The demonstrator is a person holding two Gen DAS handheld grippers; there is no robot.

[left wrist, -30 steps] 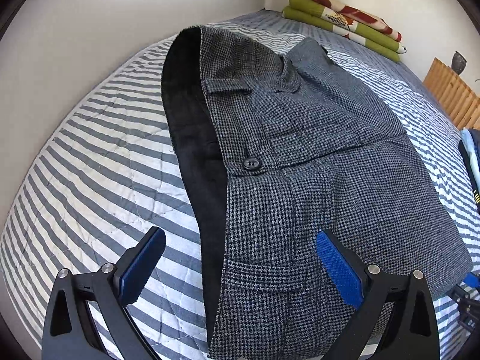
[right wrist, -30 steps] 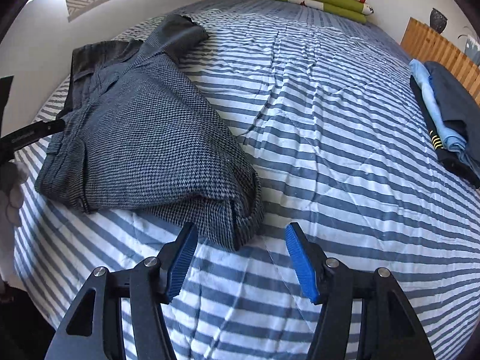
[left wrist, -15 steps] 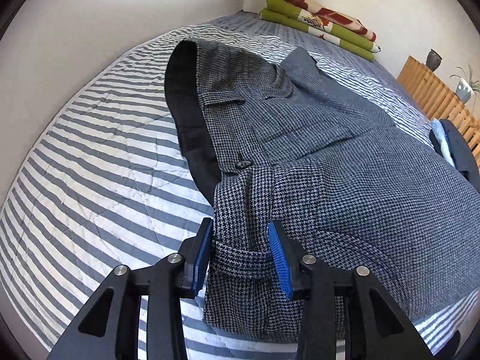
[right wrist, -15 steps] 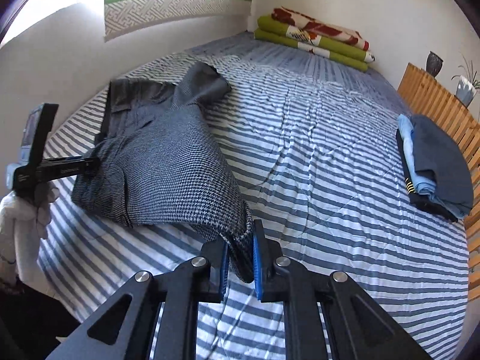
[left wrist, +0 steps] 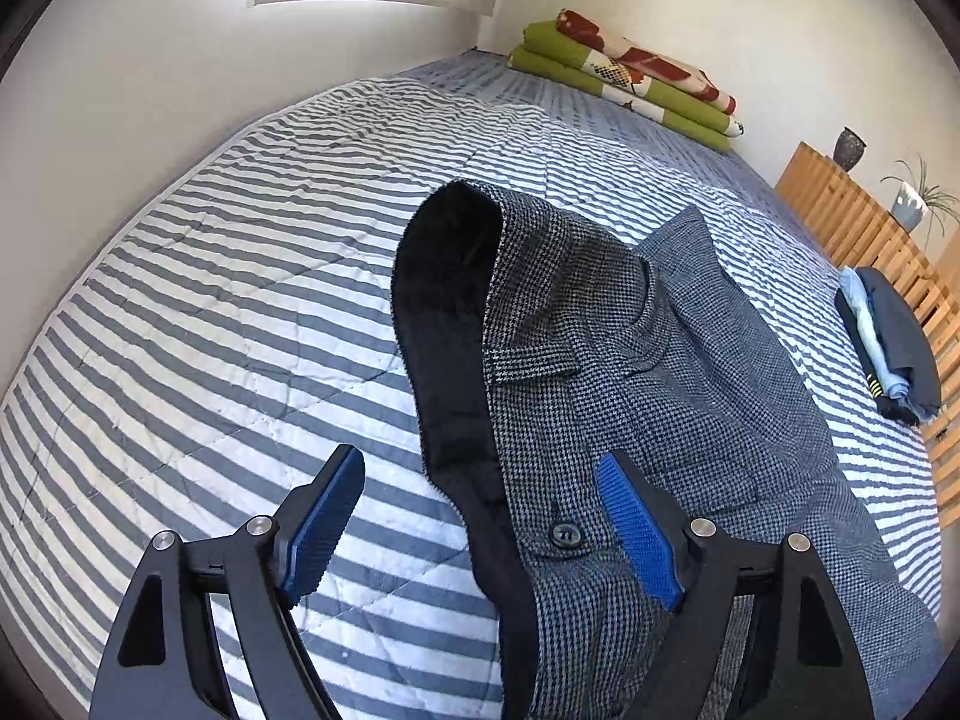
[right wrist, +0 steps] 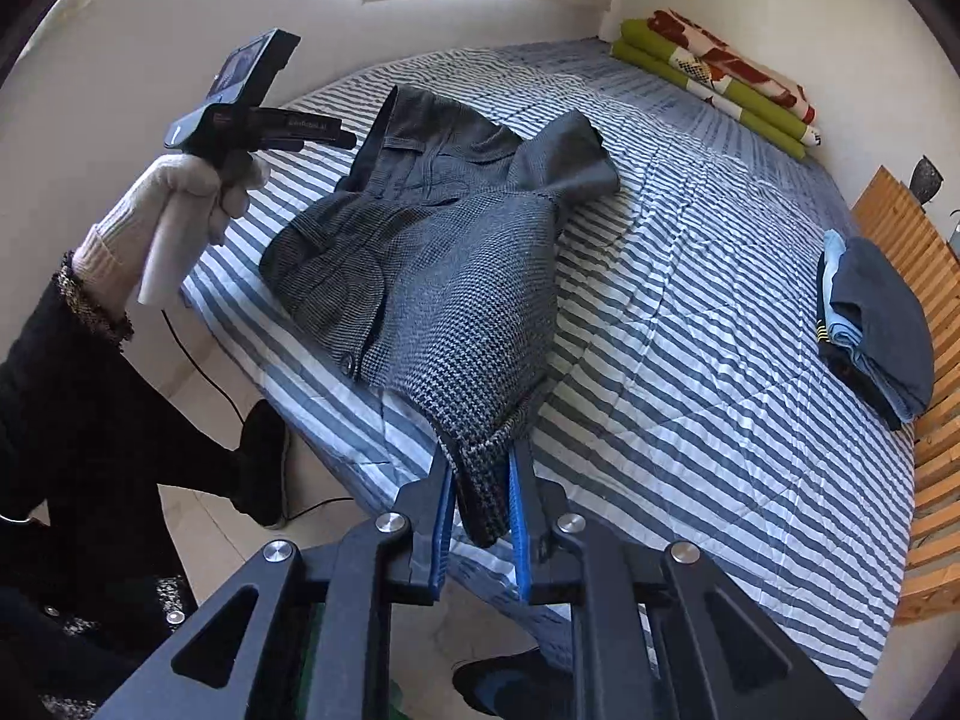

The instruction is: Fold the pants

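Observation:
Grey houndstooth pants (left wrist: 690,360) lie folded on the striped bed (left wrist: 240,312), with the black waistband lining (left wrist: 444,312) turned up on the left. My left gripper (left wrist: 480,480) hovers open over the waistband near the button (left wrist: 566,533), its blue pads either side of the cloth without touching it. In the right wrist view, my right gripper (right wrist: 480,468) is shut on a folded corner of the pants (right wrist: 456,276), holding it past the bed's near edge. A gloved hand holds the left gripper (right wrist: 264,120) above the far left of the pants.
A stack of folded blue clothes (right wrist: 870,324) sits at the right by a wooden slatted rail (right wrist: 924,276). Green and red folded blankets (right wrist: 720,84) lie at the far end. A person's dark leg (right wrist: 150,420) and a cable are on the floor, left.
The left gripper, shut on the waistband half a second ago, has let go, opened and risen. The right gripper has shut on the pants' corner and pulled it back past the bed's edge.

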